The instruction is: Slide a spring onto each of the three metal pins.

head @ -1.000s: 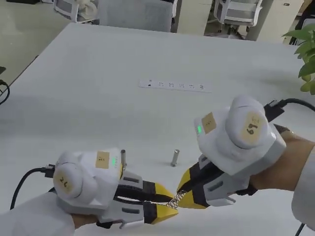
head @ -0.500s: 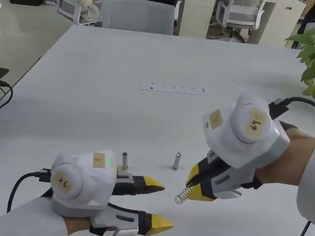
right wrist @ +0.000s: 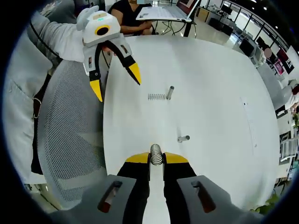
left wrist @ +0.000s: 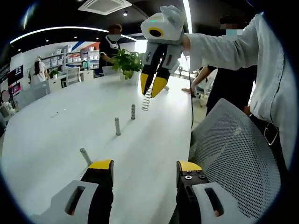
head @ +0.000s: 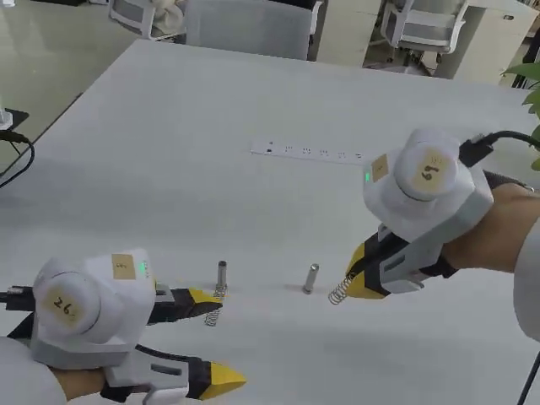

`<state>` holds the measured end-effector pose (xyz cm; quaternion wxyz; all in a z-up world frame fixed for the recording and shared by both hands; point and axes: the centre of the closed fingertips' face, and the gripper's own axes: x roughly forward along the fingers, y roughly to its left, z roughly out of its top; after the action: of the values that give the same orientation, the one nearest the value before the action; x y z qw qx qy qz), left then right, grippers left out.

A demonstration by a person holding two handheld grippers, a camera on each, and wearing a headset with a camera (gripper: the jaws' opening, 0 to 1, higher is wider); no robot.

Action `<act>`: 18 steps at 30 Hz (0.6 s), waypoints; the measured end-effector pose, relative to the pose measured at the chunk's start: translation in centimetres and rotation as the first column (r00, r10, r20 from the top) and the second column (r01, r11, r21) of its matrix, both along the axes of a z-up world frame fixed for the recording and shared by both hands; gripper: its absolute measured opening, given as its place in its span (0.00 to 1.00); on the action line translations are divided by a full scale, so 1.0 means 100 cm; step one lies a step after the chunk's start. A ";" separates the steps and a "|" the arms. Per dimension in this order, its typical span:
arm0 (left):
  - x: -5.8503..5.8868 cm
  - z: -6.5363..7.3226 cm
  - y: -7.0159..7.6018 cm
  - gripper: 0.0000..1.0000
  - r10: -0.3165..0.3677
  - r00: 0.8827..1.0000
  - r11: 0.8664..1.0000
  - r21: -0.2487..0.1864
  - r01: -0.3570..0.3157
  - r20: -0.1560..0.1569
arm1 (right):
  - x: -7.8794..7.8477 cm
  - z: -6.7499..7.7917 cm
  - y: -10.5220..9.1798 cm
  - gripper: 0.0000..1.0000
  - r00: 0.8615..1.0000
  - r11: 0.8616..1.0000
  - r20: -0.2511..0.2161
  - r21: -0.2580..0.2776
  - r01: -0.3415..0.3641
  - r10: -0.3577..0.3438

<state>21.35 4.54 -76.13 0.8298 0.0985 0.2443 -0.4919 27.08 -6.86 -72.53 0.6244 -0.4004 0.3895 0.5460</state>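
OK, left gripper (head: 218, 337): jaws wide apart, empty
loose spring (head: 213, 307): flat on table (head: 211, 152), just beside left pin (head: 222, 274)
middle pin (head: 311, 278): upright, bare
right gripper (head: 361, 283): closed on second spring (head: 339, 290), near middle pin

Open-plan office. Long white meeting table (head: 169, 126) with a power strip (head: 308, 153) on it, grey mesh chair (left wrist: 233, 149) alongside, swivel chairs (head: 422, 21) behind, potted plant (left wrist: 126, 61), wall shelving (left wrist: 58, 56), ceiling air vent (left wrist: 105, 5).
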 end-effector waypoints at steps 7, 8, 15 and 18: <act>0.008 0.001 0.019 0.50 0.111 0.994 0.994 0.001 -0.111 -0.006 | 0.026 0.000 0.004 0.07 1.000 0.999 0.028 -0.036 0.007 -0.006; 0.008 0.002 0.020 0.50 0.119 0.993 0.993 -0.004 -0.119 -0.003 | 0.028 0.000 0.005 0.07 1.000 0.999 0.029 -0.039 0.006 -0.005; 0.008 0.002 0.022 0.49 0.152 0.988 0.988 -0.018 -0.152 -0.004 | 0.044 -0.009 0.012 0.07 0.999 0.996 0.047 -0.094 -0.013 0.017; 0.008 0.002 0.023 0.49 0.163 0.987 0.986 -0.026 -0.163 -0.001 | 0.051 -0.014 0.015 0.07 0.999 0.993 0.046 -0.112 -0.022 0.027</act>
<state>22.19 6.86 -75.96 0.8686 0.0676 0.2446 -0.4256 32.15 -5.38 -73.92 0.6034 -0.4522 0.3995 0.5214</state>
